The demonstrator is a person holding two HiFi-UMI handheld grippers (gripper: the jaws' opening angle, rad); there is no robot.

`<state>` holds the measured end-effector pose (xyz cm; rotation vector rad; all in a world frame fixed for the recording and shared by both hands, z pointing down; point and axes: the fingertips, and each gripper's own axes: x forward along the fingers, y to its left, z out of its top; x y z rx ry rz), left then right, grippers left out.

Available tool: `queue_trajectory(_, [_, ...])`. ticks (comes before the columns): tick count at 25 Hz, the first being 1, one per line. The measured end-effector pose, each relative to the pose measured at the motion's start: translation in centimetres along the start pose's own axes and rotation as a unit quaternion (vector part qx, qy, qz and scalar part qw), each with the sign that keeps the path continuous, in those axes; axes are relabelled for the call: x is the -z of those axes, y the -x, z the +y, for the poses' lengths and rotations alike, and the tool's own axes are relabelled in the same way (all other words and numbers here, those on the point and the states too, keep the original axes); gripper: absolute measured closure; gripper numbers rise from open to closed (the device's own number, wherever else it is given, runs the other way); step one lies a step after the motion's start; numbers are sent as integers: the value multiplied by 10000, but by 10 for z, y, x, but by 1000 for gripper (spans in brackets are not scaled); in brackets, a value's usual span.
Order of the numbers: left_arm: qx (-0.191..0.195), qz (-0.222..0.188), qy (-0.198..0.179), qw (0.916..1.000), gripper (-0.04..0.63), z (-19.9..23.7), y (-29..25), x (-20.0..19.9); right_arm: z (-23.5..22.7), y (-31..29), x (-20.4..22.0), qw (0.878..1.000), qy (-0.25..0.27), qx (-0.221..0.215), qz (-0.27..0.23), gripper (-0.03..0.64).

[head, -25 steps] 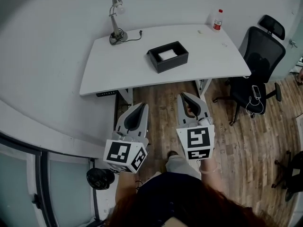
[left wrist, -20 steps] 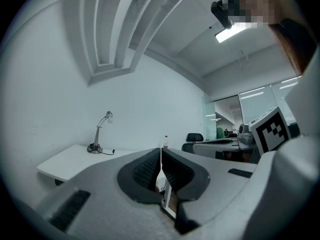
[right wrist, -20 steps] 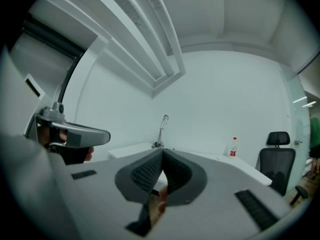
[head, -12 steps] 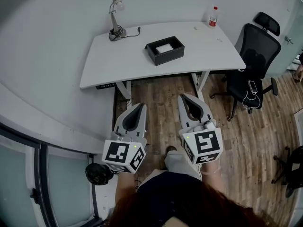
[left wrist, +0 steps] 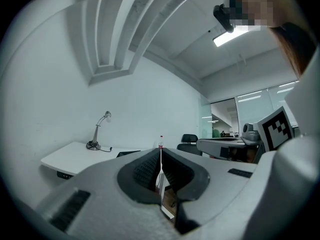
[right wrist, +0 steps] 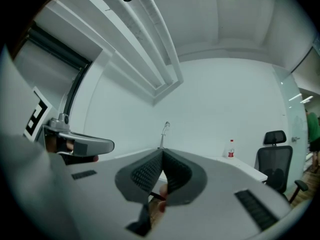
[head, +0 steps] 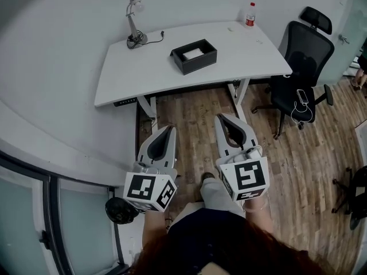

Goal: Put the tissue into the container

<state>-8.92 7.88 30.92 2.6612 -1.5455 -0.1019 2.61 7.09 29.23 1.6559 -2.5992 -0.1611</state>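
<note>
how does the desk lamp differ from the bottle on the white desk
The grey metal desk lamp stands at the back left of the white desk in the head view; the small red-capped bottle stands at the back right. The lamp is taller, with a thin neck and bent head; the bottle is short and straight. The lamp trails a dark cord; the bottle has none. Both stand upright by the wall.

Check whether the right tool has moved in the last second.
Yes. In the head view the right tool has drawn back from the white desk: more wood floor now shows between its tip and the desk's front edge.
</note>
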Motion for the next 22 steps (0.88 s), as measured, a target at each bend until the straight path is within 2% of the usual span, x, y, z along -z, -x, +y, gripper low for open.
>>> queue_trajectory(13, [202,17,-2,9998,566,-12,-20,4,-10,-1,2,9997,221,63,59,597])
queue_trajectory(17, [208,4,20,9998,566,-6,-32,4,-17,-10,3,9997,190,136,12,597])
queue_trajectory(22, [204,52,1,9998,566,1,-50,7,-22,-25,4,9998,195,28,47,597])
